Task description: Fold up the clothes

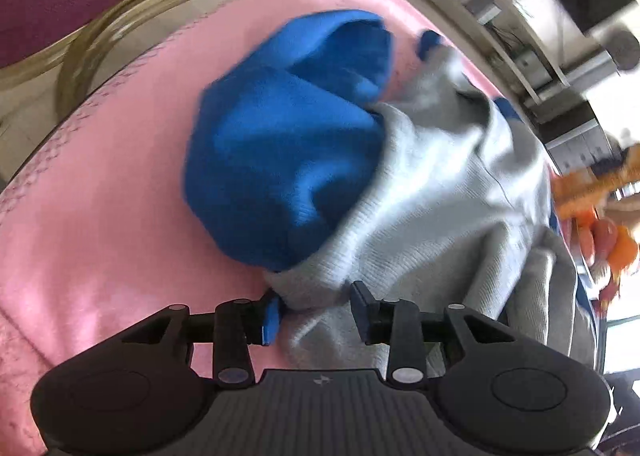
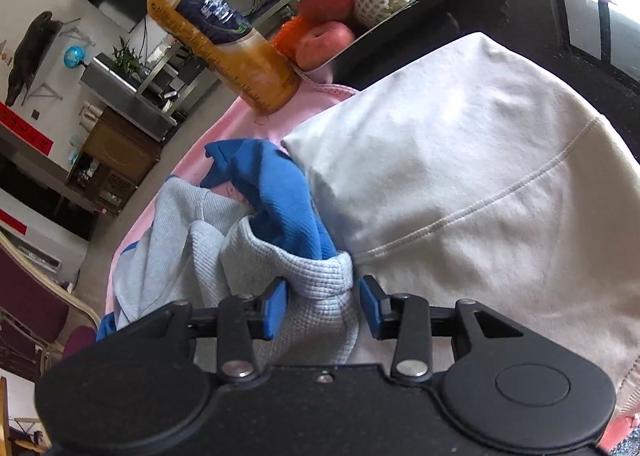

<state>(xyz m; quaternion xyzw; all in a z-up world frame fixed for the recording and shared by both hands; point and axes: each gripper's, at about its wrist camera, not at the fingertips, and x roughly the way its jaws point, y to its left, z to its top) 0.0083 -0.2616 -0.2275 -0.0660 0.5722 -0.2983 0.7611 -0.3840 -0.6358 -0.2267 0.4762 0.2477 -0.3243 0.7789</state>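
Grey-blue garment [image 1: 420, 191]: soft, limp, light, bunches easily. Left hand-held gripper [image 1: 316, 314] pinching grey hem at 6 o'clock. Right hand-held gripper [image 2: 324, 310] released, jaws straddling cuff; regrip there.

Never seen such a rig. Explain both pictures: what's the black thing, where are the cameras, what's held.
No robot: a person holds a two-finger tool in each hand, each with a camera looking along its fingers. One picture is from the left tool, one from the right tool. On a pink cloth lie a crumpled grey-and-blue top and a white garment; a bottle and fruit tray stand behind. The left tool pinches the top's grey fabric; the right tool's fingers straddle a grey bunch, seemingly without pressing.
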